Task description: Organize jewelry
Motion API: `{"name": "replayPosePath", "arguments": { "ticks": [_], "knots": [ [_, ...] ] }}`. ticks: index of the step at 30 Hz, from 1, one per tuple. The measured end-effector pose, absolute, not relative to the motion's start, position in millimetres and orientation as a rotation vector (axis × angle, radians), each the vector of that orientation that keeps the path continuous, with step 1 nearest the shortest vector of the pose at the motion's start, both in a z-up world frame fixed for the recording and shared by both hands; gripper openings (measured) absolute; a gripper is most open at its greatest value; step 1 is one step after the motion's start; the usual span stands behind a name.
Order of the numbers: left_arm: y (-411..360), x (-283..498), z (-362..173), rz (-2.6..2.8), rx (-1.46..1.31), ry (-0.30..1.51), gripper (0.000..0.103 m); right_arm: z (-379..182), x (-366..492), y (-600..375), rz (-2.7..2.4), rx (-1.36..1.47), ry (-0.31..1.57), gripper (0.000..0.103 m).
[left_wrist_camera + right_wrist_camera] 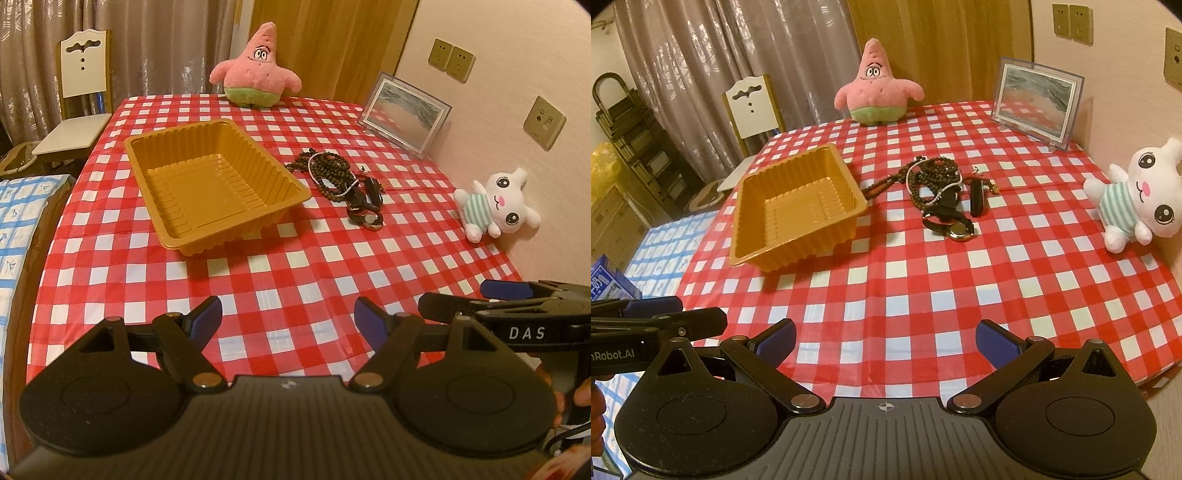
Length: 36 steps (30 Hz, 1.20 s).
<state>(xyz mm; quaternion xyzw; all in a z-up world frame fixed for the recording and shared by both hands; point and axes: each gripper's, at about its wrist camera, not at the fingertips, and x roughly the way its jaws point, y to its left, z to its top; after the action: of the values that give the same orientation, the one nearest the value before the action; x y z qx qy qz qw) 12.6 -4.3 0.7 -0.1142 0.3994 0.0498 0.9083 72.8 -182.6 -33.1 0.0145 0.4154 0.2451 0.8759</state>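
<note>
My left tongs (288,314) and right tongs (884,338) hang spread wide, gripping nothing, at bottom of frame. Jewelry pile (942,195) lies centre frame, just right of the empty gold tray (798,206).

"DAS" on right hand-held gripper (517,295), "nRobot.AI" on left hand-held gripper (657,314)

Left gripper (288,319) jaws spread above checked tablecloth (295,280); gold tray (218,184) left of tangled bead jewelry (338,177); right gripper (495,299) at right edge, its jaw state unclear.
</note>
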Motion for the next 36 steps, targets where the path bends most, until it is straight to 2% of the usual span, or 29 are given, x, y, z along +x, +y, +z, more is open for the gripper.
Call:
{"name": "replayPosePath", "arguments": {
  "ticks": [11,19,36],
  "knots": [
    [-4.0,12.1,0.6,0.104,-0.237,0.826,0.077,-34.4,74.7,-182.9,0.513,0.030,0.870,0.103],
    [18.6,26.2,-27.4,0.140,-0.268,0.831,0.077,-45.9,91.6,-186.1,0.512,0.019,0.879,0.103],
    [64.5,50.9,-94.4,0.501,-0.521,0.598,0.076,-78.6,162.2,-212.1,0.484,0.070,0.960,0.103]
  ]
}}
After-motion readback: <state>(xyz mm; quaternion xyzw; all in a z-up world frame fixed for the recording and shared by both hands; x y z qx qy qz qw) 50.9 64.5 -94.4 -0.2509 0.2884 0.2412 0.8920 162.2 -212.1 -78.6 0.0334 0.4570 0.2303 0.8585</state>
